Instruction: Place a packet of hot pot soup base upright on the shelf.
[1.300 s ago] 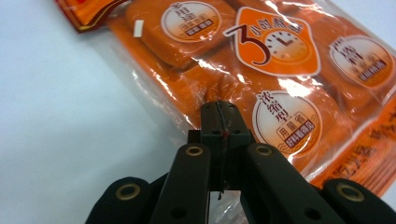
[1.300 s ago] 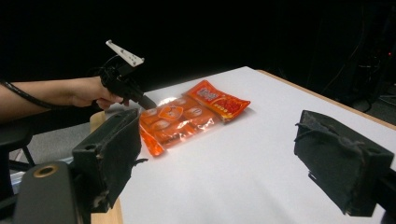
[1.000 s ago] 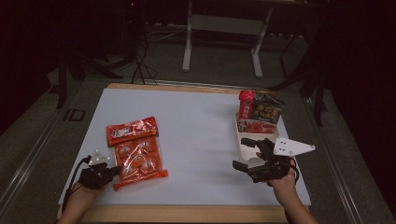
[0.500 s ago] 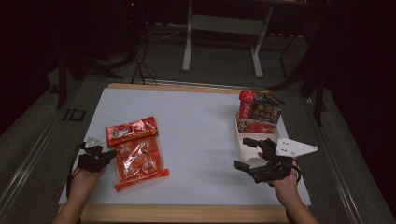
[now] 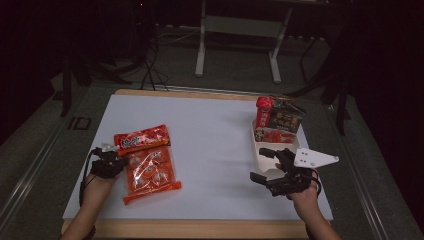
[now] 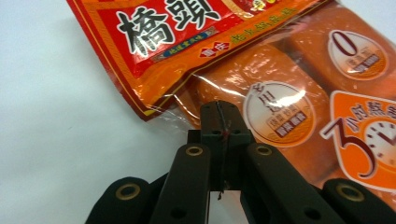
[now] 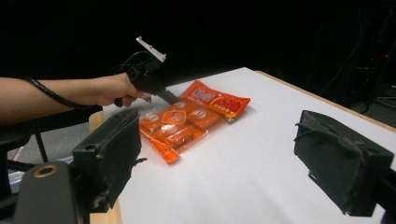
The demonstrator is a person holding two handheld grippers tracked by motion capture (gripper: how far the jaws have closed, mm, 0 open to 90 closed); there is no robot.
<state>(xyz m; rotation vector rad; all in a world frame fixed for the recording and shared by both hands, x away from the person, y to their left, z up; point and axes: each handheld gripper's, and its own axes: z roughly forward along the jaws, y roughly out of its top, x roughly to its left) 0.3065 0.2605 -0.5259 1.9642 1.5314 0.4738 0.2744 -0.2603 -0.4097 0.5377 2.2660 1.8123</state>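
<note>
Your left gripper (image 6: 219, 121), jaws together and empty, touches the orange sausage pack (image 5: 150, 172) on the surface; your right gripper (image 5: 270, 167) waits apart beside the tray (image 5: 260, 150). Nothing is lifted yet.

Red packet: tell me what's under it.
The red packet lies on the top edge of the clear orange sausage pack, overlapping it; the rest rests on the white table. The shut left tool sits at the sausage pack's edge. The covered strip is hidden.
</note>
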